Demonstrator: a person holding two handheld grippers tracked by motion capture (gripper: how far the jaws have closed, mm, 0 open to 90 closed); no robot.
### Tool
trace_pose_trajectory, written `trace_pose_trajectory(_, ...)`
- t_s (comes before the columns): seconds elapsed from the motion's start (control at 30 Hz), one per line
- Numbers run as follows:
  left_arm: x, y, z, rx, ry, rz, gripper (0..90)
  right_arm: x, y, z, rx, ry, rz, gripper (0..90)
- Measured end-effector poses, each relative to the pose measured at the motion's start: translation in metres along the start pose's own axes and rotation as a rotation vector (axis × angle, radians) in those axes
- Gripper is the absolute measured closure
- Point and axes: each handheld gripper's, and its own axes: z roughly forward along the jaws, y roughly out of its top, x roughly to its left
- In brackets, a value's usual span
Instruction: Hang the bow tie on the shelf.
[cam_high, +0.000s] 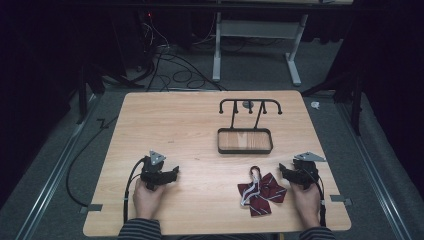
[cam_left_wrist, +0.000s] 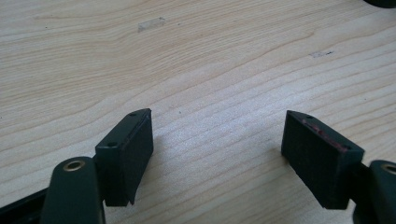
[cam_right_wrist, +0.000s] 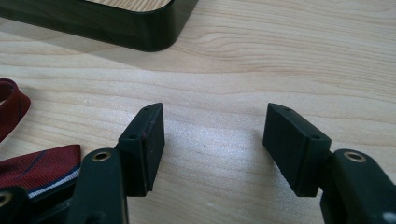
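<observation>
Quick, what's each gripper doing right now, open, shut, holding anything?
Left gripper: jaws open, holding nothing, bare table between them.
Right gripper: jaws open, holding nothing, resting beside the red striped bow tie.

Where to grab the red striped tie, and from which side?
Take the red striped tie at its dark neck loop: it sticks out toward the black stand, clear of the bunched fabric. Come with the right gripper, jaws open, beside it, closing across the loop.
</observation>
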Motion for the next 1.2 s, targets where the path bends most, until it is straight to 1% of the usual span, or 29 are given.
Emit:
trace_pose_trajectory(0.73,-0.0001,0.0000,0.0000,0.000,0.001,0.000,25.7,0.0008,-0.0001,0.0002,0.000,0.007,-0.004,38.0)
trace_pose_trajectory(0.93,-0.0002,0.0002,0.0000,0.002,0.001,0.002,25.7,0.0003,0.0001,0.0000,0.003,0.009,0.000,38.7)
trace_pose_trajectory(1.07,-0.0011,0.0002,0.0003,0.003,0.009,0.008,25.7,0.0005,0.0001,0.0000,0.004,0.007,-0.001,38.7)
trace_pose_trajectory(1.2,-0.0002,0.0001,0.0001,0.001,0.002,0.001,25.7,0.0000,0.0001,-0.0001,0.001,0.006,-0.001,40.7)
